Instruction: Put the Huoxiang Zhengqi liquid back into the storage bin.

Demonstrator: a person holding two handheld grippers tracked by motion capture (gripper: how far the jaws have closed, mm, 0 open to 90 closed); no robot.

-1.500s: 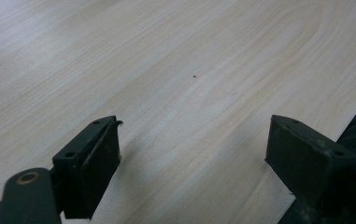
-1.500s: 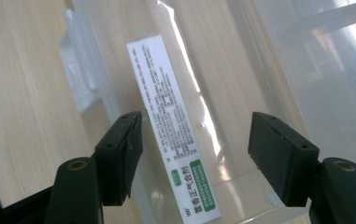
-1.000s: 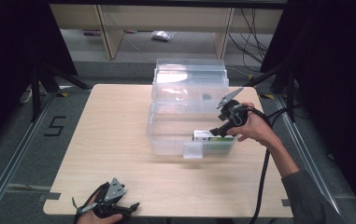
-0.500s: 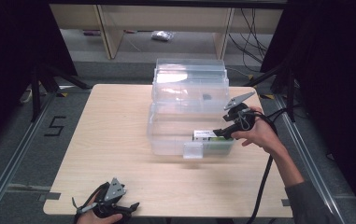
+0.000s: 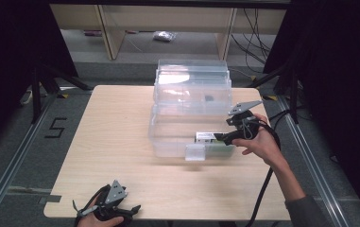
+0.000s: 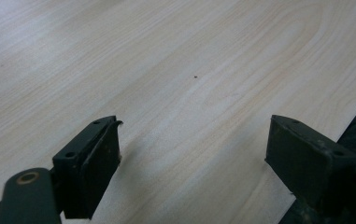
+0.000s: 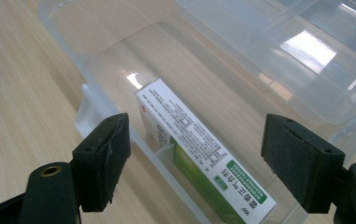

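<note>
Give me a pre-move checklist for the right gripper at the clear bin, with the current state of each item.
1. Right gripper jaws open, after just opening a little further: ok.
2. Nothing pinched between its pads: ok; the white-and-green box lies below them, apart.
3. Box inside the clear bin, leaning along its near wall: ok.
4. Bin lid standing open behind: ok.
5. Left gripper open, at the table's near edge, away from the bin: ok.
6. Box fully settled flat: cannot tell.

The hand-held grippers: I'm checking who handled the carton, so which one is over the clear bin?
The right hand-held gripper, open above the clear bin holding the green-and-white carton. The left hand-held gripper sits open at the table's near edge.
</note>
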